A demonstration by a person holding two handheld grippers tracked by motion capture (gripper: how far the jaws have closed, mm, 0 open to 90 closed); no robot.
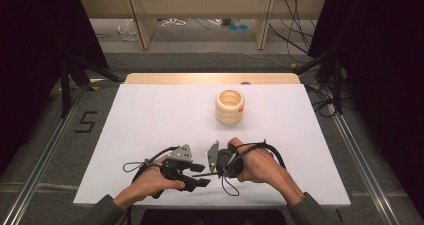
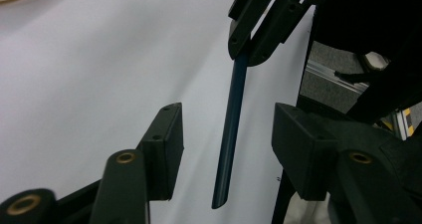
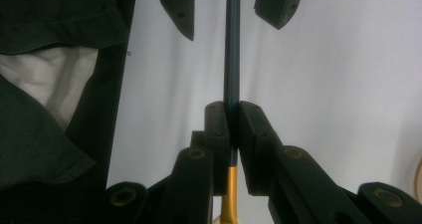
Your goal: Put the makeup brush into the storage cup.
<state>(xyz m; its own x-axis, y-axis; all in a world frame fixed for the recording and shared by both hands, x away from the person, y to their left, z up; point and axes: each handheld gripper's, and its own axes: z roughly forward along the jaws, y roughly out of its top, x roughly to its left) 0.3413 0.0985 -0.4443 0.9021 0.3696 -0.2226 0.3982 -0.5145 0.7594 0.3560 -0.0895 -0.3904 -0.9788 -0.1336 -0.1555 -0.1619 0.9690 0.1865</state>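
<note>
My right gripper (image 3: 228, 129) is clamped on a thin dark blue stick (image 2: 230, 129), a pencil or brush by my guess, with a yellow section showing behind the jaws in the right gripper view. I hold it near one end so most of its length reaches out free toward my other tool. My left gripper (image 2: 226, 147) stands with its jaws spread wide, one on either side of the stick and touching neither side, which looks to me like the set-up for a handover: the free end sits between them, ready to be closed on. Both tools hover near the front edge of the white table (image 1: 150, 115), tip to tip. The cream ringed cup (image 1: 230, 106) stands well beyond the stick, toward the table's far side, upright and open at the top. I judge it a likely place for the stick to go.
</note>
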